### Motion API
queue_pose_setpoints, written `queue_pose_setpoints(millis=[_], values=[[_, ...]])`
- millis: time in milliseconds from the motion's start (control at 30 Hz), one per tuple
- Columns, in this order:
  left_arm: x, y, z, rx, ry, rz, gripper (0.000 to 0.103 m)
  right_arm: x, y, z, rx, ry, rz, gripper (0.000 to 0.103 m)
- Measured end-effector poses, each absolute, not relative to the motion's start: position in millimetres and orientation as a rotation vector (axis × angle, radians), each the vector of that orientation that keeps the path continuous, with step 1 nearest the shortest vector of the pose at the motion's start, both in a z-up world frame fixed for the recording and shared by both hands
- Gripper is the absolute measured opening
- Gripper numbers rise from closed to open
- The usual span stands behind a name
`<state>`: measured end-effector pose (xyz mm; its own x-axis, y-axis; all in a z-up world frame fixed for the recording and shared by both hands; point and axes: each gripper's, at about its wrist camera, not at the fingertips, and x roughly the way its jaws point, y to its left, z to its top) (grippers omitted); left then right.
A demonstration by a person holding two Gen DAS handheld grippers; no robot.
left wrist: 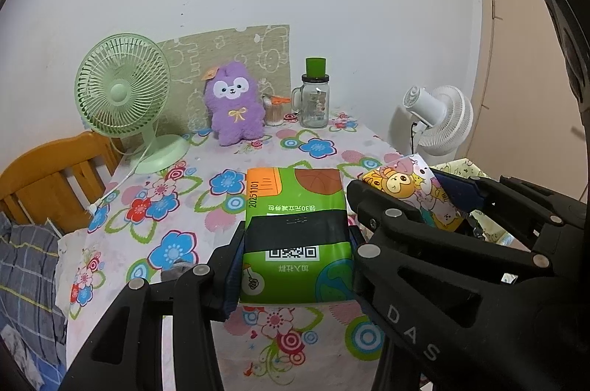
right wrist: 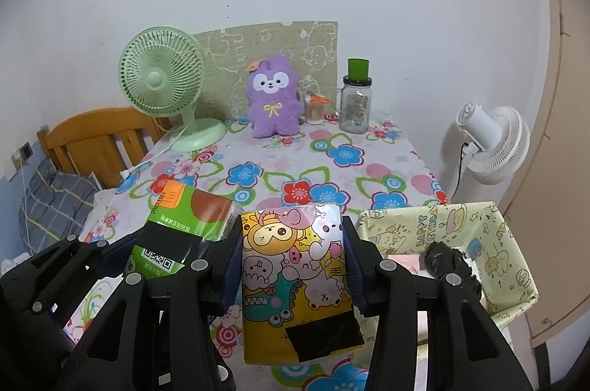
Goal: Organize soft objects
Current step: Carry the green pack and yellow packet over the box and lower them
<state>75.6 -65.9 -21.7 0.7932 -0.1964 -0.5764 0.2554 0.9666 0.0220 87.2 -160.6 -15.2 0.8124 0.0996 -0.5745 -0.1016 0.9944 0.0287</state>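
Observation:
My left gripper [left wrist: 295, 262] is shut on a green tissue pack [left wrist: 295, 225] and holds it above the flowered tablecloth [left wrist: 177, 199]. My right gripper [right wrist: 293, 265] is shut on a yellow cartoon tissue pack [right wrist: 295, 265], held just right of the green pack [right wrist: 184, 229]. The cartoon pack also shows in the left wrist view [left wrist: 409, 192], with the right gripper [left wrist: 424, 206] around it. A purple plush toy [right wrist: 274, 96] sits upright at the table's back. A cream patterned box [right wrist: 479, 243] stands beside the table's right edge, holding a black object [right wrist: 448, 262].
At the back stand a green desk fan [right wrist: 162, 85], a glass jar with a green lid [right wrist: 356, 100] and a cotton swab container [right wrist: 315, 109]. A white floor fan [right wrist: 490, 144] stands right. A wooden bed frame [right wrist: 96, 136] and pillow [right wrist: 55, 199] lie left.

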Motion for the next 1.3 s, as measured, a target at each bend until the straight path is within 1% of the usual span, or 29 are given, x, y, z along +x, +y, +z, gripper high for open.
queue_pose_setpoints(millis=[1300], values=[[106, -185, -31, 0.156, 0.645, -0.360, 0.052, 103, -284, -27, 0.080, 0.636, -0.028, 0.050]])
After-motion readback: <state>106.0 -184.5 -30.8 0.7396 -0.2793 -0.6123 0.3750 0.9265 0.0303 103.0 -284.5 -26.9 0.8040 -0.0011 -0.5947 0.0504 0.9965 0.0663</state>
